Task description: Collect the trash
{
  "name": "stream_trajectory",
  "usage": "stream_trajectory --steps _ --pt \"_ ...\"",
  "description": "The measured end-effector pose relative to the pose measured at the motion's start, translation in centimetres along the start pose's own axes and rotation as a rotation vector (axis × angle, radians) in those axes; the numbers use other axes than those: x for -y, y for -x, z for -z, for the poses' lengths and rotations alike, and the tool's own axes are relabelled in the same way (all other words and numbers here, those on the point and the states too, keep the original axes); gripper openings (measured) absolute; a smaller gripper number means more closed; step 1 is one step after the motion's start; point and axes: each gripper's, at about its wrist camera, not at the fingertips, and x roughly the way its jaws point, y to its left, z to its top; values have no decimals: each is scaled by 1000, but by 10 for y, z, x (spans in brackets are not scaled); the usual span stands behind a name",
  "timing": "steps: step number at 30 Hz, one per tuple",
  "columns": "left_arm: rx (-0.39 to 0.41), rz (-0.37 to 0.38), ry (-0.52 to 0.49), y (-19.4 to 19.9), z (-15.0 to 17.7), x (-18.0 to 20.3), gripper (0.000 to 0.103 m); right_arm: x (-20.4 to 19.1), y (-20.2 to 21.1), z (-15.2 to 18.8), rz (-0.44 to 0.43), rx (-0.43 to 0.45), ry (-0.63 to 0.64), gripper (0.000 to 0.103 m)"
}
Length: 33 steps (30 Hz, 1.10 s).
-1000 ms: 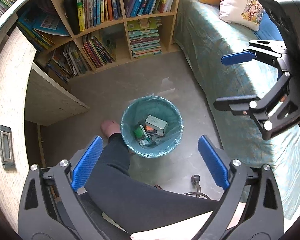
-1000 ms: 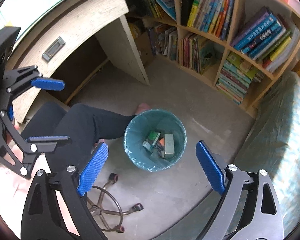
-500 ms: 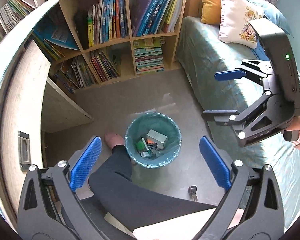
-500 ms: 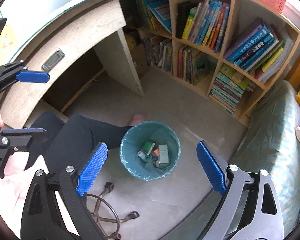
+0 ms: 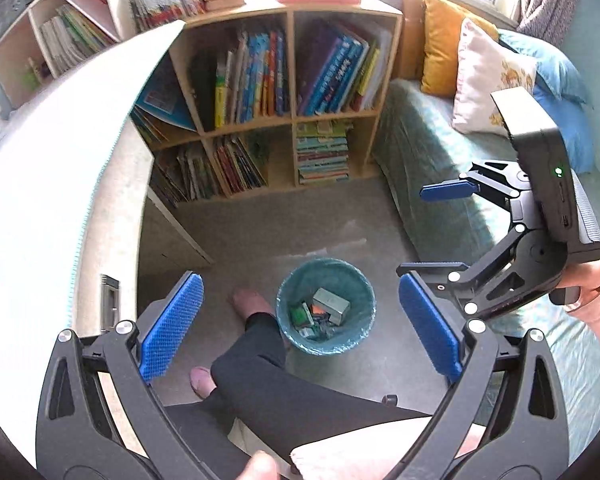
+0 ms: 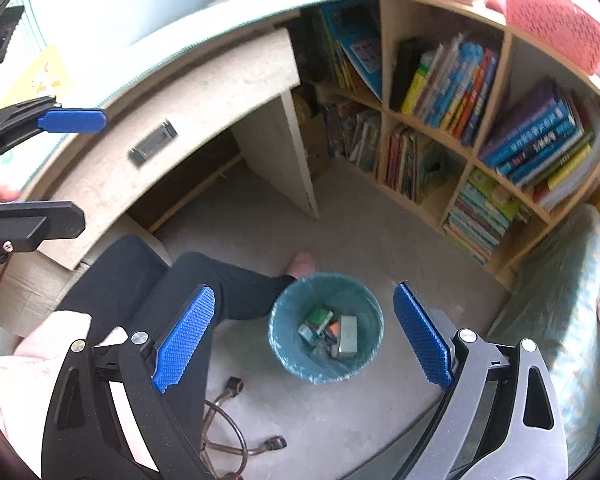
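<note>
both your claws are spread wide with nothing between the pads: left claw (image 5: 298, 332) and right claw (image 6: 304, 336) hang high above the floor (image 5: 260, 224), each looking down on the trash bin (image 5: 326, 306). the bin with its teal liner stands on the floor just beside your foot (image 5: 249, 303), between the tabletop (image 6: 204, 80) side and the bed (image 5: 440, 168). trash is already in it: a grey box (image 5: 331, 306), a green packet (image 5: 299, 315), something orange and a few smaller bits too small to name. so the drop part looks done for those pieces. no loose trash shows on the visible floor or bed. the tabletop surface is mostly washed out or out of view, so you can't rule out more there. my read: you're late in the task or between pickups. what's left is checking the tabletop for leftovers, then maybe dealing with the liner. the bookshelf (image 6: 480, 120) looks like books only, not trash.
</note>
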Motion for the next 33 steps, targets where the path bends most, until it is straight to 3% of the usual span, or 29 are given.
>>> stream_trajectory --steps 13,23,33 --pt "55 -145 110 55 1 -69 96 -37 30 -80 -64 141 131 91" --pt "79 -263 193 95 17 -124 96 -104 24 -140 -153 176 313 91" --pt "88 -348 309 126 52 -182 96 -176 5 -186 -243 195 415 91"
